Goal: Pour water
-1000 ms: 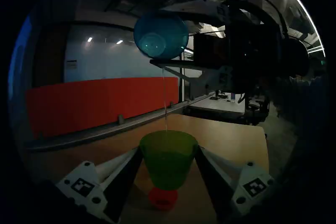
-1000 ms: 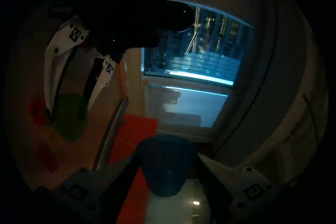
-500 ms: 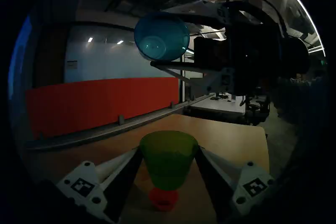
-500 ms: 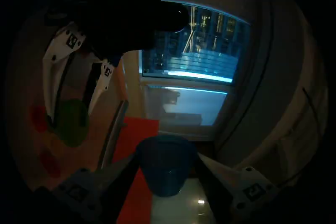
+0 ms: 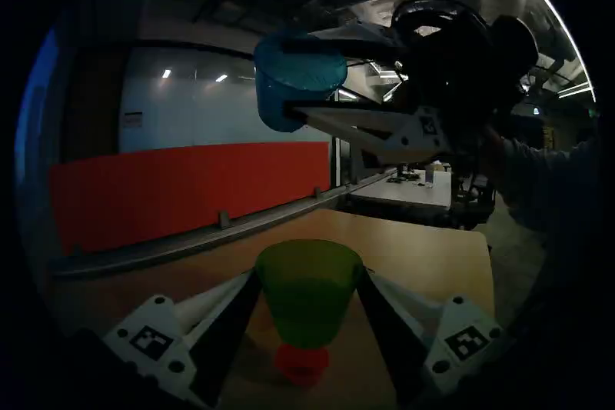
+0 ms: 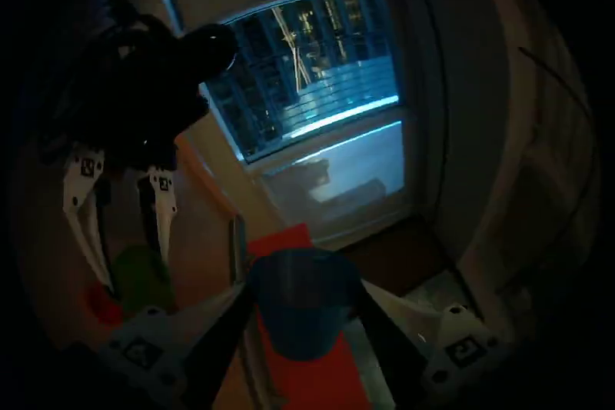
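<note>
Within left tool's (image 5: 307, 281) pinch, green cup (image 5: 307, 298); right tool (image 6: 304, 293) seemingly tight around blue cup (image 6: 304, 316)

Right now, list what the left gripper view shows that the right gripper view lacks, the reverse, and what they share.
Left gripper view: a pale glass wall with ceiling-light reflections, and a person's dark sleeve behind the raised claw.
Right gripper view: a large night window facing lit buildings.
Shared: the left claw shut on the translucent green plastic cup, the right claw shut on the translucent blue plastic cup, the small red round object near the green cup, and the orange-red wall panel.
</note>
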The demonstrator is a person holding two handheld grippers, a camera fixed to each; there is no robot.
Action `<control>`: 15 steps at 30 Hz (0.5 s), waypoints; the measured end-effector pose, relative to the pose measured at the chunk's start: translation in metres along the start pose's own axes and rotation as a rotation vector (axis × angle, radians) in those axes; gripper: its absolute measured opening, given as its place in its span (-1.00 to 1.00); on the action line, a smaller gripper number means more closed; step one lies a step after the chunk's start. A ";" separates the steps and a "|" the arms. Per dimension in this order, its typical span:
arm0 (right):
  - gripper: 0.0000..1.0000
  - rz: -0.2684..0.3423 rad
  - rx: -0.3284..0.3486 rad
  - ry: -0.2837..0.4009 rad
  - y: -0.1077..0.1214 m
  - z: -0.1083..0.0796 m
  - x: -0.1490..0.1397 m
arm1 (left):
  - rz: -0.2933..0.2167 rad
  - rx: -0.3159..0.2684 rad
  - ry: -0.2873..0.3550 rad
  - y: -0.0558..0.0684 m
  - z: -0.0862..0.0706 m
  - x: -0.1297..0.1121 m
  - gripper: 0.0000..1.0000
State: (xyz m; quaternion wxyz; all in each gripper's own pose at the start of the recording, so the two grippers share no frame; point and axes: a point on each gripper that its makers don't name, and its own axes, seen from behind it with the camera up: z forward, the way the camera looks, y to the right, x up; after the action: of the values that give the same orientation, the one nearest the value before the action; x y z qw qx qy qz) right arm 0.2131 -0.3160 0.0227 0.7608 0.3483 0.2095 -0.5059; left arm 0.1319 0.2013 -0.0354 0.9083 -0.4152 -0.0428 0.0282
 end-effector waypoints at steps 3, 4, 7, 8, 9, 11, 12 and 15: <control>0.81 0.120 0.009 0.011 -0.005 -0.004 0.003 | -0.001 0.002 0.001 0.000 0.000 0.000 0.73; 0.81 0.160 0.013 0.011 -0.007 -0.005 0.003 | 0.000 0.003 0.001 0.000 0.000 0.000 0.73; 0.81 0.267 0.020 0.011 -0.012 -0.007 0.003 | 0.004 0.005 0.002 -0.001 0.000 -0.001 0.73; 0.81 0.306 0.022 0.010 -0.014 -0.008 0.003 | 0.005 0.006 0.002 -0.001 0.000 -0.001 0.74; 0.81 0.341 0.024 0.009 -0.016 -0.009 0.003 | 0.006 0.007 0.003 -0.001 0.000 0.000 0.74; 0.81 0.414 0.029 0.007 -0.018 -0.010 0.004 | 0.007 0.009 0.004 -0.002 -0.001 0.000 0.74; 0.81 0.449 0.032 0.007 -0.019 -0.011 0.004 | 0.007 0.010 0.005 -0.002 -0.001 0.001 0.73; 0.81 0.554 0.046 0.008 -0.023 -0.012 0.007 | 0.007 0.012 0.007 -0.003 -0.001 0.002 0.74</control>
State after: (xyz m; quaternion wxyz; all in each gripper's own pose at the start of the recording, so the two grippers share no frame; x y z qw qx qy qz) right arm 0.1955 -0.3169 0.0029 0.8612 0.4113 0.0978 -0.2820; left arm 0.1339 0.1987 -0.0342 0.9108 -0.4100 -0.0381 0.0301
